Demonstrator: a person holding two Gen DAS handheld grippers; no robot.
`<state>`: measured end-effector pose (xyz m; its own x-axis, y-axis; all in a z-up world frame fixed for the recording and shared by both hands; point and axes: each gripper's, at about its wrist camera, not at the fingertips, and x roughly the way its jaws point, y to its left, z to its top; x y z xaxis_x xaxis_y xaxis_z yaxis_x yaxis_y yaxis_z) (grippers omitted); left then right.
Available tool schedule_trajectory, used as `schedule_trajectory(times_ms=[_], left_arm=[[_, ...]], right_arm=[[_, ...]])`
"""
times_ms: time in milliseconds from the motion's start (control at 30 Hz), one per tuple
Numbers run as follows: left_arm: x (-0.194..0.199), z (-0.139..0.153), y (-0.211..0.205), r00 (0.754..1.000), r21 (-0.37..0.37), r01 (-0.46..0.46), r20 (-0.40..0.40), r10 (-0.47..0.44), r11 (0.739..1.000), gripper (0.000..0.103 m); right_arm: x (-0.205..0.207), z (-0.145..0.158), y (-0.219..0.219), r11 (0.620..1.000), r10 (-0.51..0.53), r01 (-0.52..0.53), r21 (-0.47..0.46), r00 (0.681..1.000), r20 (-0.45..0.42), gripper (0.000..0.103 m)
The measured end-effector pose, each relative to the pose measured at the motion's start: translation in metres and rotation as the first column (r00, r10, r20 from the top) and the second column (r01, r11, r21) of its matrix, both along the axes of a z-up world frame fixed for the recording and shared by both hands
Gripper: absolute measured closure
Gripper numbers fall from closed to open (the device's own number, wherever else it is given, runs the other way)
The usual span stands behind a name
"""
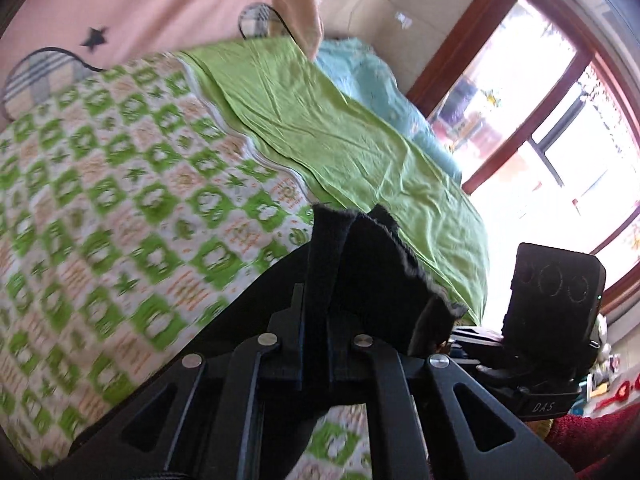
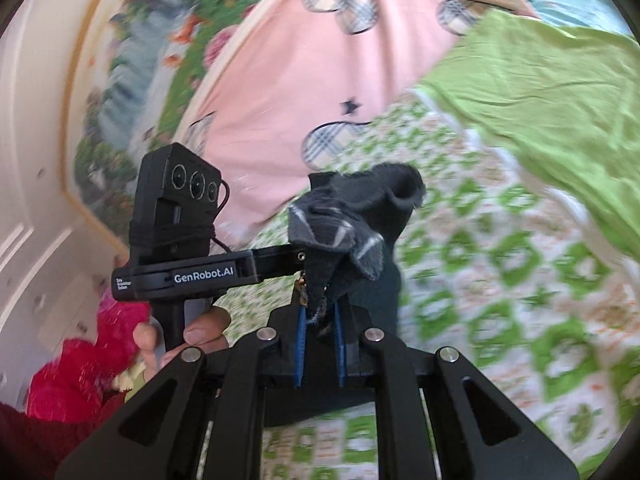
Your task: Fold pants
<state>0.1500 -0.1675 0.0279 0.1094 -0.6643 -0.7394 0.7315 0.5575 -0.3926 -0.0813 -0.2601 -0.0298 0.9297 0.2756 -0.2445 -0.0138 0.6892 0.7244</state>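
While both grippers are raised above it, a bed fills most of each view, covered by a quilt [image 1: 120,184] printed in green and white checks with orange marks. Along the quilt's far side lies a plain lime-green sheet [image 1: 340,128], wrinkled, and beyond that a pale blue blanket [image 1: 372,76]. At the head end a pink cover [image 1: 152,4] with plaid appliqué patches and a dark star overlaps the quilt.

From the left wrist camera, a window [image 1: 560,112] with a reddish-brown wooden frame shows, blown out by daylight, next to a tiled cream wall. The left gripper [image 1: 316,320] is clamped on the pants [image 1: 360,272], dark fabric that stands up between its fingers and drapes down over the linkage toward the quilt. To its right the other gripper's black camera unit with three lenses is visible.

From the right wrist camera, the room's other side appears: a flowered picture or hanging [image 2: 160,40] in a pale frame, and a white panelled surface at the left edge. The right gripper [image 2: 320,344], with blue pads, is closed on a bunched part of the same dark pants, where grey fabric with light stripes and a small metal fitting show. The left gripper appears here with its camera unit and "GenRobot.AI" bar, and the person's left hand [image 2: 180,340] wraps its handle, beside a red fuzzy sleeve [image 2: 80,368].
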Motion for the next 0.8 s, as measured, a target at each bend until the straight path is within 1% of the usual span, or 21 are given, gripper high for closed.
schedule_trajectory(times_ms=[100,167,300,333,500,633,800], left_arm=[[-0.005,0.007,0.032,0.999,-0.017,-0.041,0.011,0.041,0.999,0.097],[-0.007,0.007,0.054,0.997,-0.03,-0.073,0.001,0.073,0.997,0.097],[-0.01,-0.001,0.093,0.99,-0.058,-0.141,-0.033,0.14,0.988,0.098],[-0.01,-0.004,0.097,0.988,-0.061,-0.153,-0.039,0.151,0.986,0.098],[-0.016,-0.028,0.132,0.966,-0.073,-0.253,-0.077,0.248,0.965,0.098],[-0.02,-0.054,0.153,0.938,-0.055,-0.331,-0.124,0.323,0.942,0.098],[-0.029,-0.076,0.168,0.911,-0.027,-0.394,-0.139,0.387,0.919,0.098]], right_arm=[[0.01,0.006,0.021,0.998,0.057,-0.057,-0.03,0.998,0.008,0.09],[0.017,0.007,0.033,0.995,0.091,-0.09,-0.045,0.996,0.003,0.09],[0.03,0.007,0.052,0.987,0.147,-0.148,-0.058,0.989,-0.02,0.09],[0.033,0.007,0.056,0.985,0.159,-0.161,-0.063,0.987,-0.028,0.09],[0.049,-0.003,0.076,0.971,0.222,-0.228,-0.076,0.972,-0.077,0.09],[0.061,-0.016,0.088,0.959,0.256,-0.269,-0.087,0.957,-0.139,0.09],[0.073,-0.028,0.105,0.938,0.285,-0.32,-0.135,0.931,-0.226,0.09]])
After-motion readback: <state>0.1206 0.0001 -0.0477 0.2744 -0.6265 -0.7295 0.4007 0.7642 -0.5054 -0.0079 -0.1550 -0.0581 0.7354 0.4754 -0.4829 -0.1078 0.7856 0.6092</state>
